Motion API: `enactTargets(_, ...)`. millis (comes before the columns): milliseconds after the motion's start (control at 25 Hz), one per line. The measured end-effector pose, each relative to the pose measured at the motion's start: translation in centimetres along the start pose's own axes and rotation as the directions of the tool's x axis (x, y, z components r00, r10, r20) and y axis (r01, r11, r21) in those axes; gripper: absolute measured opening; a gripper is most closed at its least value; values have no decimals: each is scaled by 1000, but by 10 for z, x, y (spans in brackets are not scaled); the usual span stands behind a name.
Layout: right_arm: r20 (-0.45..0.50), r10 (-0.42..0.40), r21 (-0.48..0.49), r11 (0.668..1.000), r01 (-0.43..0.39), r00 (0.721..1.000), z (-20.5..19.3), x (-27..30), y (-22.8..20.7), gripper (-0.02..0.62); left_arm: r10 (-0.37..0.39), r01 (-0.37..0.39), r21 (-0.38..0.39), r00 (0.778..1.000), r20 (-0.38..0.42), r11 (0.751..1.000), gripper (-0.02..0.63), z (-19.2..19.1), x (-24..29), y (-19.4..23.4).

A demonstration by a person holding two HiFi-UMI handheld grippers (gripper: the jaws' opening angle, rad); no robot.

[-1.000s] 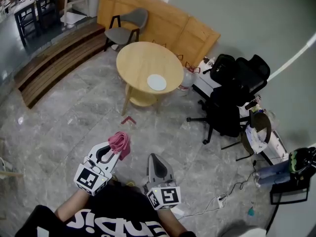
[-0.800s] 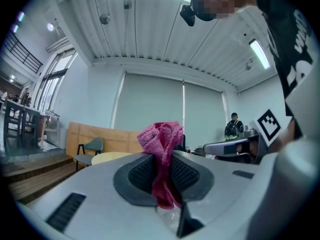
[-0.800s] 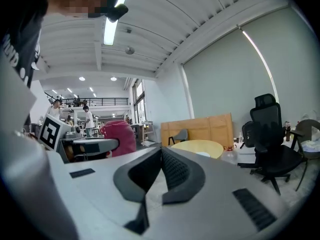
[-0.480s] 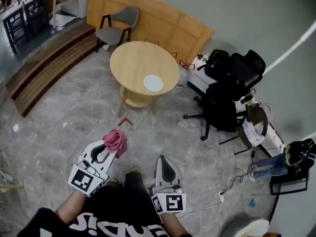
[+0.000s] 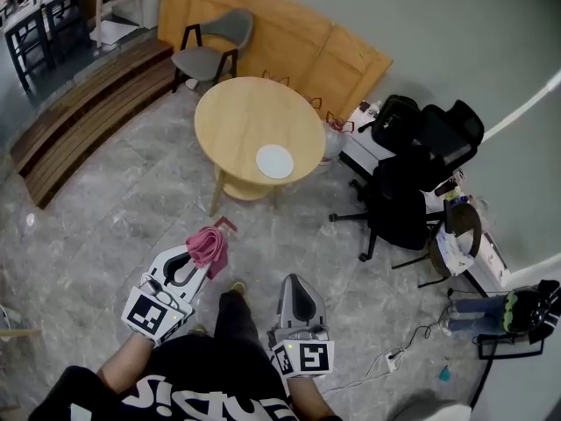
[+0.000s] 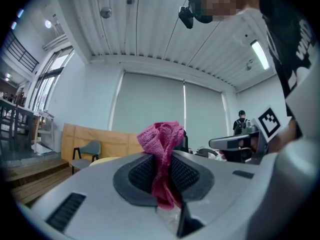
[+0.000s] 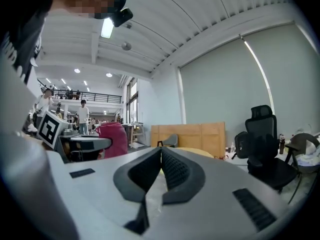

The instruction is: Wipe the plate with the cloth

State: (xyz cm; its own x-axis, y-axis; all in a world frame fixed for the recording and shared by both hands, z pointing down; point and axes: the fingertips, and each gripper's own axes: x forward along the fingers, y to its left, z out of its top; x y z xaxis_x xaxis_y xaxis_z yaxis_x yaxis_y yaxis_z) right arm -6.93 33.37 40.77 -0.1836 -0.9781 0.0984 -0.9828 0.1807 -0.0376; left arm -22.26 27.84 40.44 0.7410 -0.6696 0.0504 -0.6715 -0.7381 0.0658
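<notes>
I read left gripper (image 5: 203, 260) pinching the pink cloth (image 5: 212, 242), which bunches out past the pads | right gripper (image 5: 296, 281) jaws pressed together, nothing between | white plate (image 5: 274, 160) on round wooden table (image 5: 237, 117), near its 4 o'clock edge, at my 12 o'clock, well apart from both grippers
</notes>
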Motion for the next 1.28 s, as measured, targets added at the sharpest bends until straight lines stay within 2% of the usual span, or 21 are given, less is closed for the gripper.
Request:
enactTargets(80,-6,14,8,1000,-14,1000,1,20,-13,21,11,-11,0,1000,-13,1000,66,1,20,8)
enactTargets(280,-8,51,14,999,-51,999,6,62,-40,21,-3,3,-8,1000,21,1000,66,12,69,20)
enactTargets(400,-9,83,23,996,-83,996,9,81,-60,21,15,-16,-16,1000,-8,1000,66,8,96,27)
enactTargets(720,-31,121,57,991,-119,992,15,132,-126,21,41,-43,-64,999,-26,997,66,16,178,44)
enactTargets(920,-40,167,60,984,-165,985,2,155,-144,21,77,-76,-43,997,12,996,66,19,210,54)
enactTargets(1280,-58,200,75,978,-195,978,0,204,-171,21,102,-102,-61,995,-6,993,66,17,254,82)
